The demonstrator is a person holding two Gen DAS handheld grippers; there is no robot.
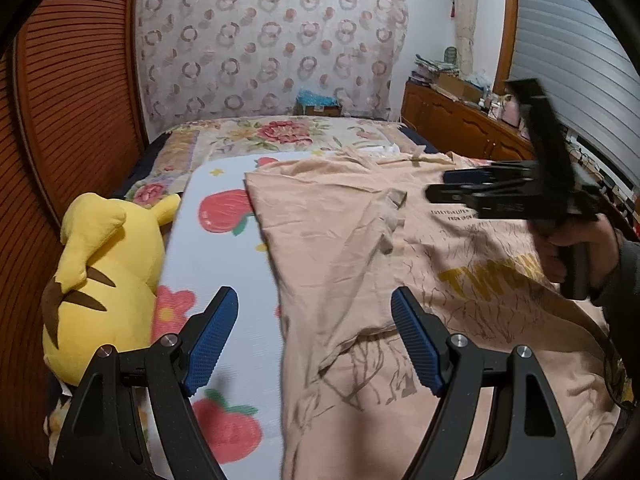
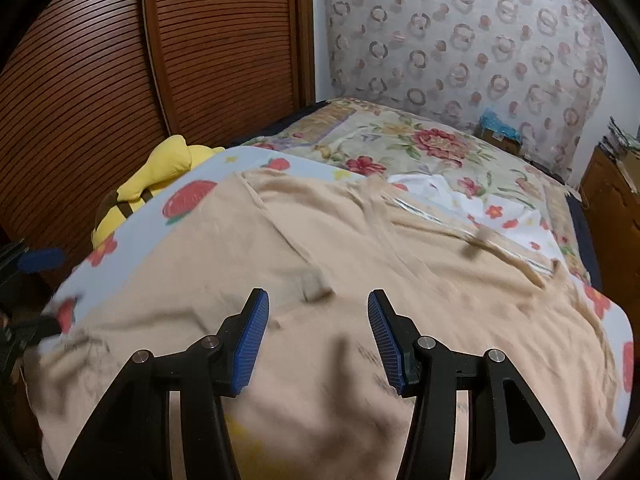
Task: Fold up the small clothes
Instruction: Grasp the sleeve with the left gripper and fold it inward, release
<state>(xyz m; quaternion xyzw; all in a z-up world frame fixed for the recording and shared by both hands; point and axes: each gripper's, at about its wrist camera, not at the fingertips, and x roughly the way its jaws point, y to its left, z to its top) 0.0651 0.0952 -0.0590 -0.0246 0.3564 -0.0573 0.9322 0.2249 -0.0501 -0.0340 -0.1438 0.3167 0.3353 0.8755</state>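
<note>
both grippers hang over a beige shirt [image 1: 348,240] that lies spread on the bed [image 1: 224,240]. left gripper [image 1: 314,340] has its jaws wide apart and holds nothing; right gripper [image 2: 318,336] is about half open, also empty. it seems one fold is finished, so next an edge must be pinched. yellow letters "tw" and small print "from upon" are readable, the rest is hidden.

The left gripper [image 1: 314,340] is showing matte black angled arms, blue ribbed pads and round silver screw heads at the pivots. The right gripper [image 2: 318,342] is presenting the same build. The person's hand [image 1: 572,252] is emerging from a dark grey sleeve [image 1: 624,276] around a black handle.
</note>
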